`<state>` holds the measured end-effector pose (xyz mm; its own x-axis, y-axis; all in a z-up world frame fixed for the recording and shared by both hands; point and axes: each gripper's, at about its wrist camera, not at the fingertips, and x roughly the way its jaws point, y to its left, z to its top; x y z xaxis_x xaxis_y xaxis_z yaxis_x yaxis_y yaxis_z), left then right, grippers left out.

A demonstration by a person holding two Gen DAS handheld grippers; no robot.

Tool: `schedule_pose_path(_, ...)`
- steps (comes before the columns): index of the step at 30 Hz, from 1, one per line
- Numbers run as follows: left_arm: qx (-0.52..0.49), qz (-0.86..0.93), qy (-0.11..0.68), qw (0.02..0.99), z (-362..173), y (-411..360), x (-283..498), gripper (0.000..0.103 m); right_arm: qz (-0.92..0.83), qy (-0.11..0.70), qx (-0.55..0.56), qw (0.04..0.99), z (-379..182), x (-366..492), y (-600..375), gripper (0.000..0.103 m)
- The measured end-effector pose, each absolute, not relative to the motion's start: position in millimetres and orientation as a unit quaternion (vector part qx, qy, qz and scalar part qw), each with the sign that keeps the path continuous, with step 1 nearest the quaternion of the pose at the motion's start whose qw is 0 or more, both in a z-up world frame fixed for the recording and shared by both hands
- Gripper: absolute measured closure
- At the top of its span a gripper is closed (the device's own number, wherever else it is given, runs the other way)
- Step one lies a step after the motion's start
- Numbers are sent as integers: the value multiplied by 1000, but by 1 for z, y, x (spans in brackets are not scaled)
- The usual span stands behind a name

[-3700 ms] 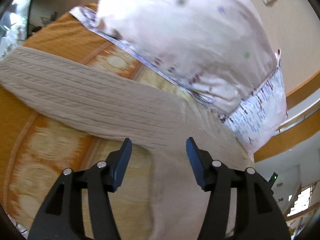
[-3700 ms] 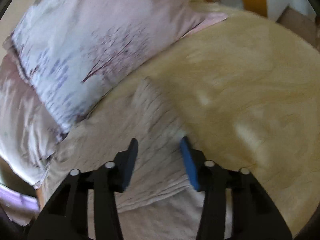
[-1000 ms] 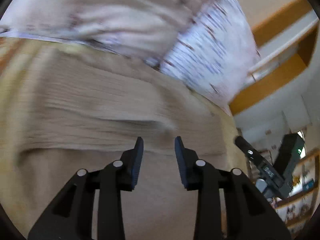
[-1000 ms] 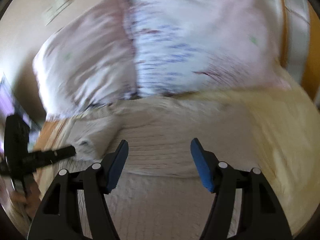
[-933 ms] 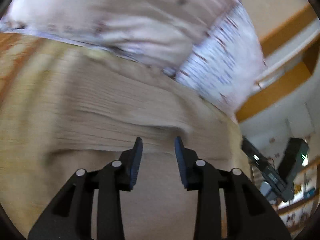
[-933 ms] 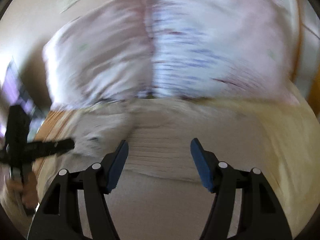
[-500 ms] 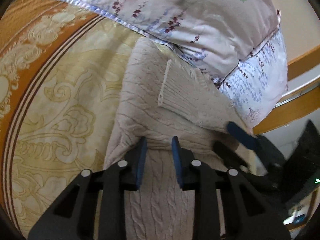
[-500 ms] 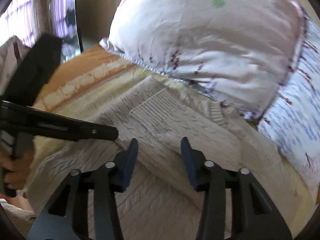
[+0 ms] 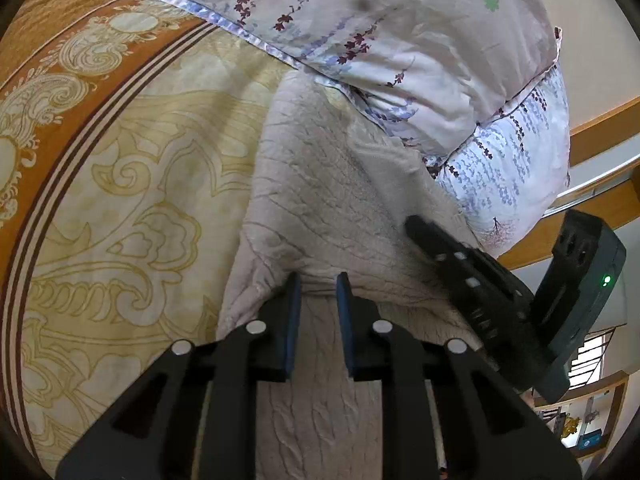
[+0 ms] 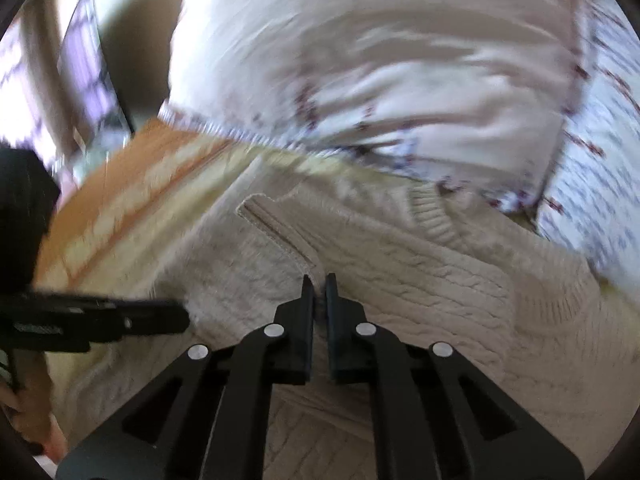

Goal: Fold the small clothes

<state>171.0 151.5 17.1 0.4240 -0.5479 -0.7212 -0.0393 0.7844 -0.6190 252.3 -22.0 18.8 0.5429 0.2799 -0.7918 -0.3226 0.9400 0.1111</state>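
Sweater (image 10: pixel 400 264) cuff apparently pinched, right view only.

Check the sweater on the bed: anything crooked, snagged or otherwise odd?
The beige knit sweater lies askew, its top edge pushed against the floral pillows and a folded flap sitting slanted. No damage shows, though the right wrist view is blurred.

Left gripper (image 9: pixel 318 282) jaws closing, a folded edge of the beige cable-knit sweater (image 9: pixel 328 200) between the blue pads. Sweater lies on a yellow-orange patterned bedspread (image 9: pixel 120 168), top end against floral pillows (image 9: pixel 420 52). Right gripper (image 9: pixel 416 228) comes in from the right, tip on the sweater.
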Motion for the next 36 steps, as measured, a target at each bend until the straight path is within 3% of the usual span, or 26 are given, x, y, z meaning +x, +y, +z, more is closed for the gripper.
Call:
schedule_pose_path(9, -278, -152, 514, 797, 20, 147, 172, 82, 90, 370, 147, 913, 61, 214, -125, 97)
schedule_pose_path(14, -274, -153, 513, 799, 23, 141, 172, 69, 30, 325, 236, 915, 70, 171, -190, 97)
schedule_pose_path(17, -266, -156, 513, 801, 26, 135, 171, 59, -19, 339, 278, 898, 50, 148, -219, 97)
schedule_pose_path(22, -252, -160, 522, 799, 29, 128, 170, 53, -33, 409, 375, 831, 7, 123, -263, 96)
schedule_pose_path(23, -252, -162, 522, 799, 29, 128, 169, 52, -37, 407, 385, 827, 9, 116, -271, 95)
schedule_pose_path(25, -256, -168, 523, 795, 31, 129, 167, 51, -45, 391, 399, 829, 19, 106, -286, 83)
schedule_pose_path(26, -258, -172, 523, 794, 33, 129, 167, 50, -48, 381, 406, 830, 25, 102, -293, 68)
schedule_pose_path(27, -257, -173, 523, 794, 34, 128, 166, 50, -52, 374, 410, 830, 30, 103, -301, 62)
schedule_pose_path(36, -244, -164, 529, 796, 38, 128, 164, 47, -62, 439, 445, 778, -2, 138, -323, 63)
